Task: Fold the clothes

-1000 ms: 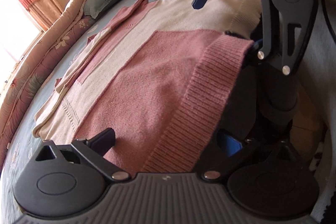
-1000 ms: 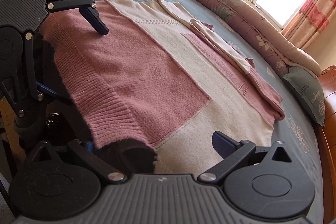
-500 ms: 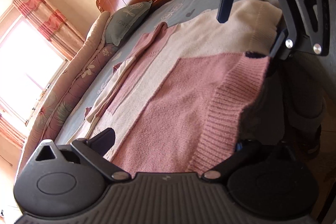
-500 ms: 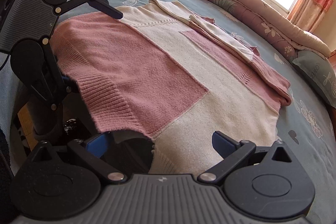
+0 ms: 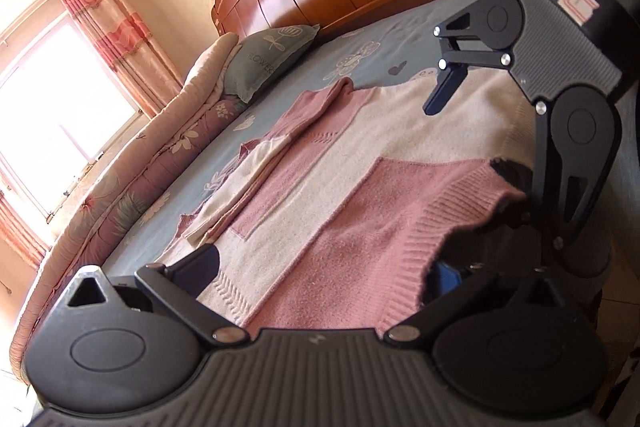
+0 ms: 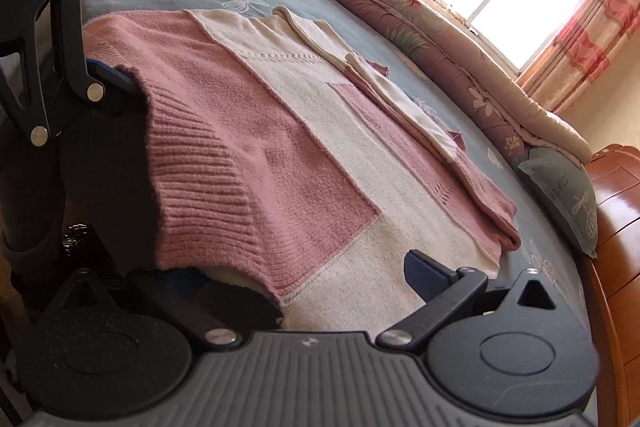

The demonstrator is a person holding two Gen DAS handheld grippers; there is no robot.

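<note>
On the bed point(image 5: 392, 39) lies the pink-and-cream sweater point(image 6: 320, 155), sleeves already folded in along its far side. Its ribbed hem point(image 5: 448, 227) hangs lifted, one finger of each wide-spread gripper, left gripper point(image 5: 320, 267) and right gripper point(image 6: 304, 279), tucked beneath; the body fold remains.

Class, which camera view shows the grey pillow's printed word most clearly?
The left wrist view: the grey pillow faces the camera, with most of its printed word and flower motif readable. In the right wrist view the pillow sits at the frame's edge, seen obliquely, its lettering sideways and partly cut off.
</note>
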